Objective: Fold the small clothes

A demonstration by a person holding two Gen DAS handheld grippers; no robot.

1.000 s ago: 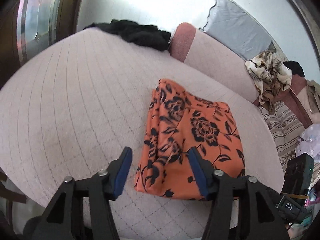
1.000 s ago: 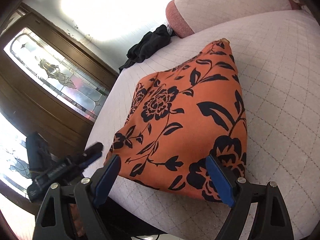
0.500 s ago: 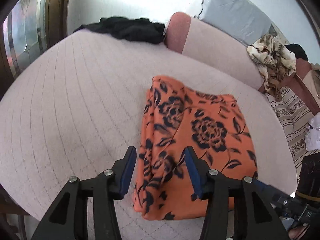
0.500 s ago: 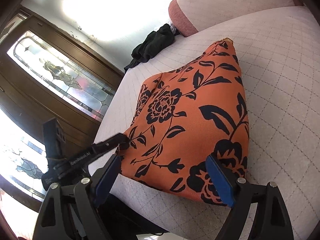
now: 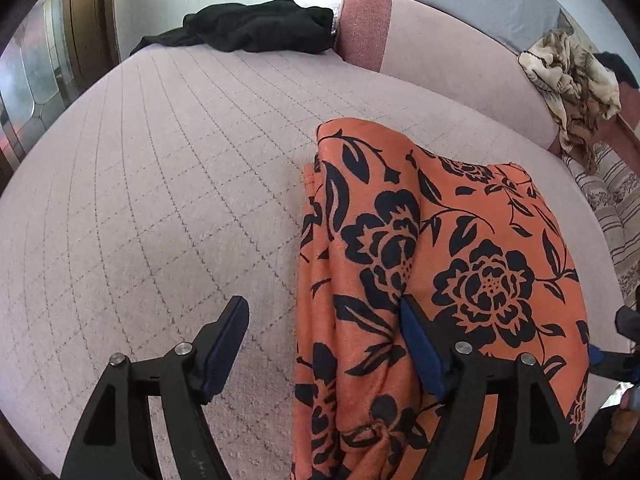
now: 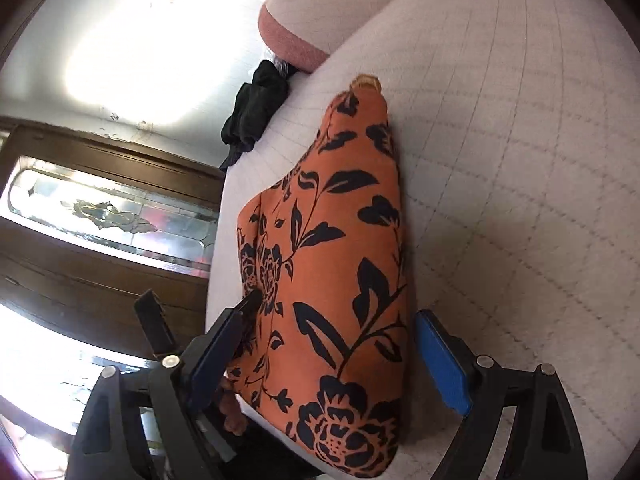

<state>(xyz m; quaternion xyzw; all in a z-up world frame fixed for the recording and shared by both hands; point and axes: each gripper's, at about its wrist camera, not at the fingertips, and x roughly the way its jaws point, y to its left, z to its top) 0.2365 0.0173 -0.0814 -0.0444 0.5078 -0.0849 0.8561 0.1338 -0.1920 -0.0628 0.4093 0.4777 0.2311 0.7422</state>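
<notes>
An orange cloth with black flowers [image 5: 460,264] lies folded on the pale quilted sofa seat [image 5: 160,200]. My left gripper [image 5: 322,308] hovers low over the cloth's left edge with its jaws opening. Its right finger [image 5: 420,344] rests on the fabric, its left finger [image 5: 224,340] is over bare seat, and no pad presses the cloth. In the right wrist view the same cloth [image 6: 340,280] lies between the open fingers of my right gripper [image 6: 330,316], near its front corner. The left gripper's black finger [image 6: 254,300] shows at the cloth's left edge there.
A black garment [image 5: 256,28] lies at the far end of the seat by the pink armrest [image 5: 364,28]. A beige patterned cloth [image 5: 572,80] hangs on the backrest, with a striped cushion [image 5: 612,208] to the right. A wooden door with glass [image 6: 112,208] stands beyond the seat's left edge.
The left gripper dropped closer to the cloth's left edge; its jaws narrowed, then widened. The right gripper rolled and moved in along the cloth's right side, still open.
</notes>
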